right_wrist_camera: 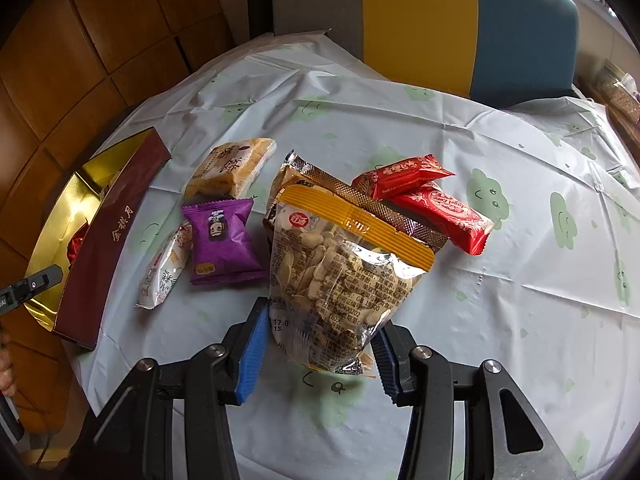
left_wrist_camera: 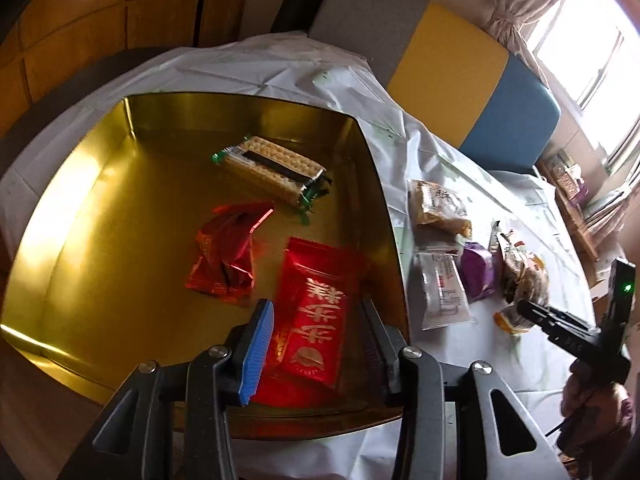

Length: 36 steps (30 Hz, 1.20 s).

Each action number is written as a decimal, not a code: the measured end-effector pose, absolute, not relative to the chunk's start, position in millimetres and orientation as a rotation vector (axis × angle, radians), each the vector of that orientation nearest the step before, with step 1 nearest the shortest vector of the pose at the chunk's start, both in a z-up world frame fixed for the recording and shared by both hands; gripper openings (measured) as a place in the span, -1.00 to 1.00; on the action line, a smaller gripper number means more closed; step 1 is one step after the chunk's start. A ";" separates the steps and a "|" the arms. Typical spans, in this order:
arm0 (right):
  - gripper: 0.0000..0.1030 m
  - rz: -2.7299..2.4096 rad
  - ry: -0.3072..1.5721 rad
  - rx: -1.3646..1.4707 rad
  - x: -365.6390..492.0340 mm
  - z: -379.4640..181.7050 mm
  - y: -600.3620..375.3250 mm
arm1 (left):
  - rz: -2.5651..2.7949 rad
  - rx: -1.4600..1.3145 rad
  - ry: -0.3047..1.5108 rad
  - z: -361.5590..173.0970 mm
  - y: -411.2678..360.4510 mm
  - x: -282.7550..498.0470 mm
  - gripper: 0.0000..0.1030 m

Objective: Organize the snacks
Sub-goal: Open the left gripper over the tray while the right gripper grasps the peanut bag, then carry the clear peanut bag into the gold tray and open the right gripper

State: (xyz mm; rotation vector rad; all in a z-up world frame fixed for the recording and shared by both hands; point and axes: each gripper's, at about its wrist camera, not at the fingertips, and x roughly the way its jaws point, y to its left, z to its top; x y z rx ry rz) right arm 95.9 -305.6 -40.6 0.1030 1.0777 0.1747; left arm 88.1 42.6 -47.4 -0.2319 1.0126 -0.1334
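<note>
While 3 snacks lie in the gold tin [left_wrist_camera: 100, 200], the left tongs [left_wrist_camera: 316, 340] hang released over the red packet [left_wrist_camera: 316, 312]. The right tongs [right_wrist_camera: 320, 344] seem clenched on the peanut bag [right_wrist_camera: 340, 272]; about 5 packets wait on the desk [right_wrist_camera: 520, 260].

Gold tin [left_wrist_camera: 100, 208], red packet [left_wrist_camera: 316, 312], purple sachet [right_wrist_camera: 224, 240], white tablecloth [right_wrist_camera: 520, 240] with green clouds

Bright window [left_wrist_camera: 576, 56], curtain [left_wrist_camera: 516, 4], wood-panel wall [right_wrist_camera: 80, 40], tri-colour chair [right_wrist_camera: 420, 20].
</note>
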 end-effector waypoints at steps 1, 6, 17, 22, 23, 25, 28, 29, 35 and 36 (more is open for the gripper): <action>-0.05 0.174 1.076 0.101 95.6 -40.7 -305.3 | -0.126 -0.224 1.008 -46.3 42.7 87.1 -0.15; -0.05 0.179 1.068 0.093 93.4 -39.3 -303.8 | -0.051 -0.140 0.965 -33.6 42.1 76.4 -0.15; -0.06 0.225 1.056 0.073 83.5 -33.9 -293.5 | 0.042 -0.061 0.825 1.3 51.7 53.8 -0.15; -0.06 0.249 1.033 0.087 75.6 -21.4 -287.8 | 0.050 -0.037 0.774 14.0 51.8 46.4 -0.15; -0.06 0.260 1.025 0.088 73.5 -17.4 -285.0 | 0.051 -0.034 0.767 15.6 52.6 45.6 -0.15; -0.06 0.282 1.006 0.096 70.5 -8.8 -277.1 | 0.053 -0.032 0.758 17.3 52.7 44.0 -0.15; -0.06 0.333 0.990 0.109 69.4 1.2 -257.6 | 0.056 -0.035 0.751 18.4 55.3 42.5 -0.15; -0.06 0.359 0.984 0.107 69.7 5.3 -247.6 | 0.056 -0.040 0.750 18.6 56.7 42.1 -0.15; -0.06 0.497 0.956 0.087 79.0 25.1 -186.9 | 0.073 -0.048 0.746 17.2 65.9 38.3 -0.15; -0.06 0.523 0.952 0.078 82.3 28.4 -173.9 | 0.078 -0.051 0.745 16.9 67.8 38.1 -0.15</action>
